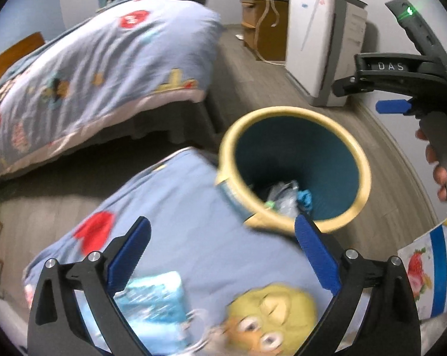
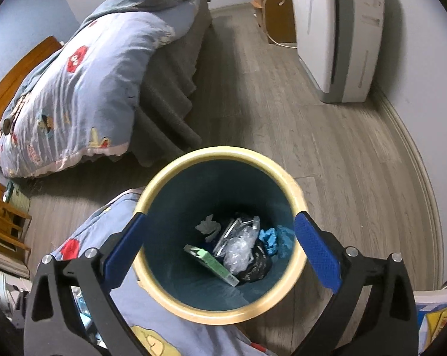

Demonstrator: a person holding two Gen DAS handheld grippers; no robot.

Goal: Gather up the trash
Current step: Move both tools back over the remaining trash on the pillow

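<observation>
A round trash bin (image 2: 301, 201) with a cream rim and teal inside stands on the floor by the near bed; it also shows in the left wrist view (image 1: 362, 160). Inside lie a green box (image 2: 211, 262), clear plastic (image 2: 238, 247), a black bag (image 2: 257, 264), blue scraps (image 2: 275, 238) and a grey crumpled piece (image 2: 208, 227). My right gripper (image 2: 220, 238) is open and empty above the bin's mouth; its body shows in the left wrist view (image 1: 401, 74). My left gripper (image 1: 222, 244) is open and empty over the near bed. A light-blue plastic wrapper (image 1: 152, 299) lies on the bedspread just below its fingers.
The near bed's blue bedspread (image 1: 194, 207) carries a yellow plush toy (image 1: 274, 320). A second bed (image 2: 75, 89) stands across the wooden floor (image 2: 327, 148). A white appliance (image 2: 336, 29) and a wooden cabinet (image 2: 278, 3) stand by the far wall. A strawberry-printed carton (image 1: 428, 270) is at the right.
</observation>
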